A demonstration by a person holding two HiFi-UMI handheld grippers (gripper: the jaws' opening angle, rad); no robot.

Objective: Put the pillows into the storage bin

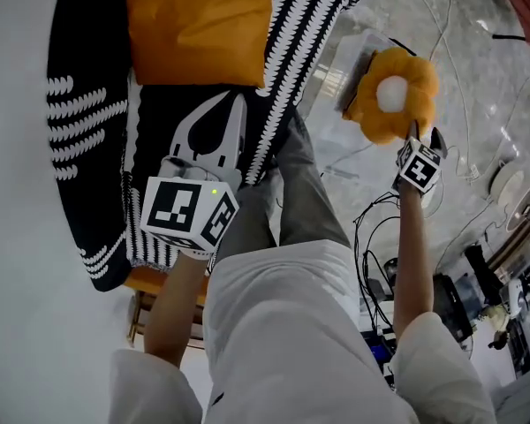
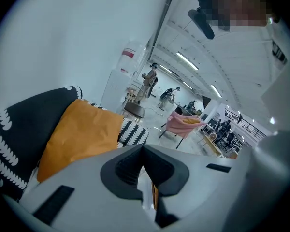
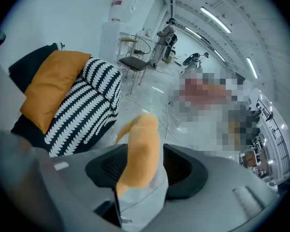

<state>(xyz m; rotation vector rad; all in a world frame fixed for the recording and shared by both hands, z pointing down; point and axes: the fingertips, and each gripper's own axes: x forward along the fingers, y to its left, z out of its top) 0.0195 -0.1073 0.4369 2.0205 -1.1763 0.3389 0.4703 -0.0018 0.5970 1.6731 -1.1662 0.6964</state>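
Orange flower pillow [image 3: 142, 134] between parted R tongs [image 3: 142, 164], at clear bin [image 1: 331, 73], L tongs [image 2: 143, 164] closed, empty

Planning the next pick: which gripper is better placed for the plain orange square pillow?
Likely left: the left gripper, empty, points at the plain orange square pillow; the right gripper has the orange flower-shaped plush pillow between its jaws.

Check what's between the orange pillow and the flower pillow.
The black-and-white pillow lies between the orange pillow and the flower pillow, then a strip of floor. The right gripper view shows it best.
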